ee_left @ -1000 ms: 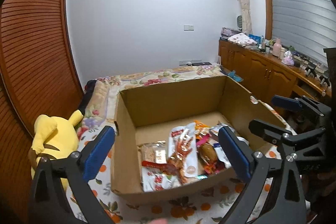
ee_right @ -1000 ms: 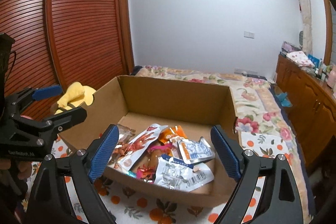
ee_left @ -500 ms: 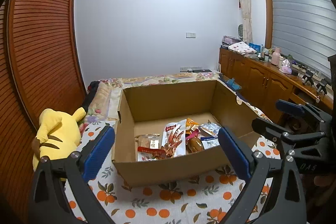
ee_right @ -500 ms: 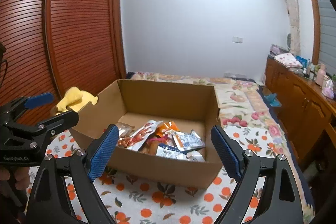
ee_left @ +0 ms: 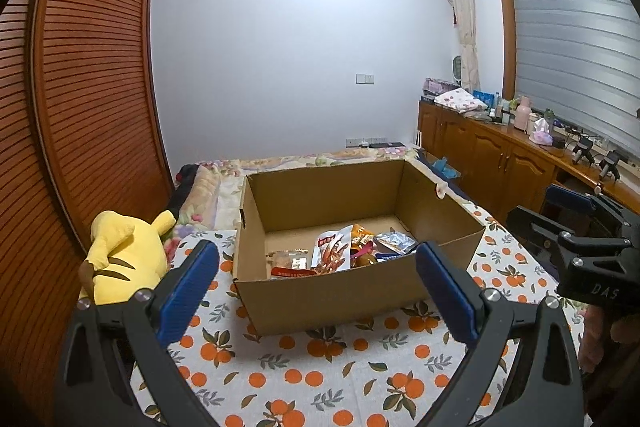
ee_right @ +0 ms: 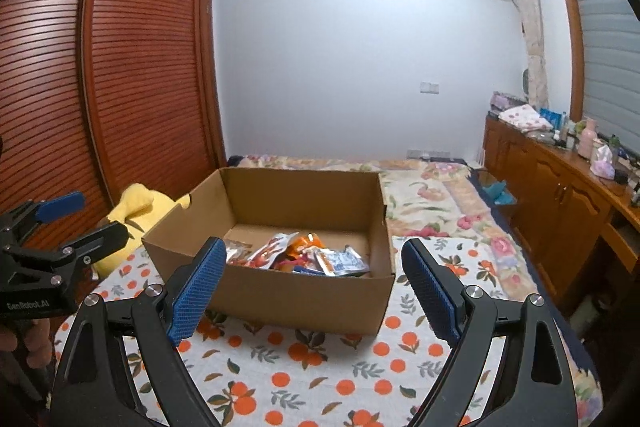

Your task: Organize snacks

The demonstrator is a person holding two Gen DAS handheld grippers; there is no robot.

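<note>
An open cardboard box [ee_left: 332, 297] stands on a bed with an orange-print cloth [ee_left: 320, 379]; it also shows in the right wrist view [ee_right: 304, 303]. Several snack packets [ee_left: 340, 253] lie inside it, seen too in the right wrist view [ee_right: 304, 255]. My left gripper [ee_left: 318, 291] is open and empty, held in front of and above the box. My right gripper [ee_right: 316, 291] is open and empty, also in front of the box. Each gripper shows at the edge of the other's view.
A yellow plush toy [ee_left: 120, 259] lies left of the box. A brown slatted wardrobe [ee_left: 80, 107] stands at the left. A wooden cabinet [ee_left: 520, 167] with small items runs along the right wall. A floral quilt [ee_right: 432, 187] lies behind the box.
Both grippers have pulled back and up from the box, which now looks smaller and farther. Both stay open and empty.
</note>
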